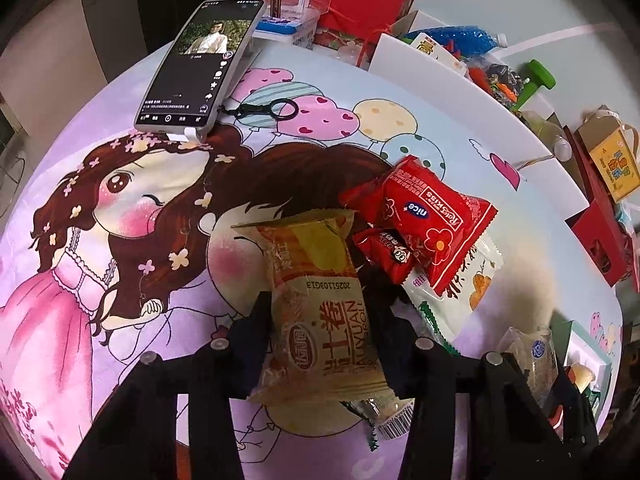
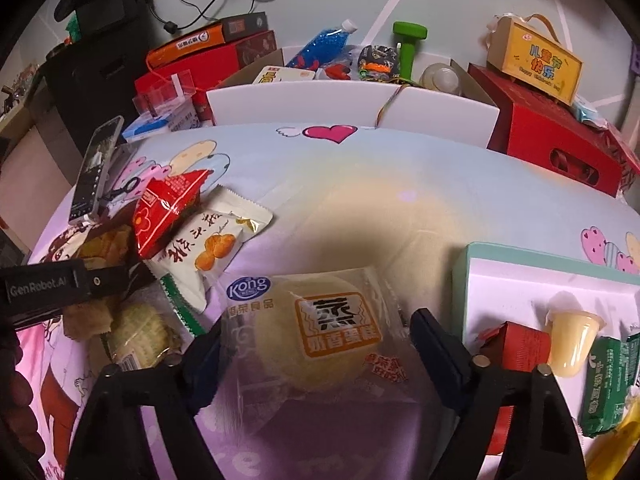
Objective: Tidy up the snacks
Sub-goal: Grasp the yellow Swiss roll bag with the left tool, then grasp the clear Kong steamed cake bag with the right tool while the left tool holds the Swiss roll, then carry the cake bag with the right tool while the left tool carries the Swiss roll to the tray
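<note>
My left gripper (image 1: 320,316) is shut on a tan egg-roll packet (image 1: 320,320), held above the cartoon tablecloth (image 1: 120,240). Beside it lie a red "nice" packet (image 1: 428,220), a small red packet (image 1: 386,254) and a white packet with orange print (image 1: 460,292). My right gripper (image 2: 316,340) is shut on a clear-wrapped yellow steamed cake (image 2: 316,324). The same red packet (image 2: 164,212) and white packet (image 2: 212,248) lie to its left. A white tray with a mint rim (image 2: 500,276) at the right holds a jelly cup (image 2: 572,340), a red packet (image 2: 516,344) and a green packet (image 2: 608,384).
A phone (image 1: 200,64) leans on a stand at the cloth's far left. Red gift boxes (image 2: 552,140), a white box wall (image 2: 352,104), a green dumbbell (image 2: 408,48) and a yellow carton (image 2: 536,60) crowd the back edge. The left gripper's body (image 2: 48,284) shows at the left.
</note>
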### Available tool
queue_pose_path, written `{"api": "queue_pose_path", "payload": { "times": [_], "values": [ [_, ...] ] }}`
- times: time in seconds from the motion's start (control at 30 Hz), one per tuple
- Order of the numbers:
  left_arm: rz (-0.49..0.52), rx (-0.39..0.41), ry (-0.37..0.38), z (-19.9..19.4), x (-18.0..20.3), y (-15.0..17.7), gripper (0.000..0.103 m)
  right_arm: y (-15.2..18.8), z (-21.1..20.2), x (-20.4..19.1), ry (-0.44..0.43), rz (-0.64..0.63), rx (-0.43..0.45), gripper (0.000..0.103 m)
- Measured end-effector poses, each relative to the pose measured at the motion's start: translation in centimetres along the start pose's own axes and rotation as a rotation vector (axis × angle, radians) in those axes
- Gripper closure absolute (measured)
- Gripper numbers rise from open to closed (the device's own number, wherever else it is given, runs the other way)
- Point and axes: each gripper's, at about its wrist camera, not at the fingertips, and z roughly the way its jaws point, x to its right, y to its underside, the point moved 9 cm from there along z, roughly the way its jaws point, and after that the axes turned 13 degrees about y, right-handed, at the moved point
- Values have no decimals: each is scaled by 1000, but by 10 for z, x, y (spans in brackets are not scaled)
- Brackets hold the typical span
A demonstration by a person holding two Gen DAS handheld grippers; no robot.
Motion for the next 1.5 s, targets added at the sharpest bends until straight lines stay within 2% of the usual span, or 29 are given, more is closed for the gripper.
{"api": "queue_pose_path", "payload": {
  "times": [0.17, 0.33, 0.67, 0.87, 1.0, 1.17, 1.5],
  "values": [
    [6, 14, 14, -5, 5, -2, 57, -5, -8, -2, -3, -17, 27, 32],
    [9, 29, 19, -12, 8, -2, 57, -4, -9, -5, 0, -39, 31, 33],
    [10, 14, 14, -9, 9, -1, 57, 2, 5, -4, 5, -45, 12, 16],
    [15, 12, 11, -8, 10, -1, 57, 4, 10, -4, 14, -46, 5, 15],
    [16, 12, 11, -8, 10, 0, 57, 3, 9, -1, 11, -29, 4, 20],
    [13, 22, 21, -12, 11, -1, 57, -2, -1, 1, -10, -17, 30, 36],
    [9, 29, 53, -16, 15, -2, 57, -12, -19, -1, -62, 13, 50, 41]
  ]
}}
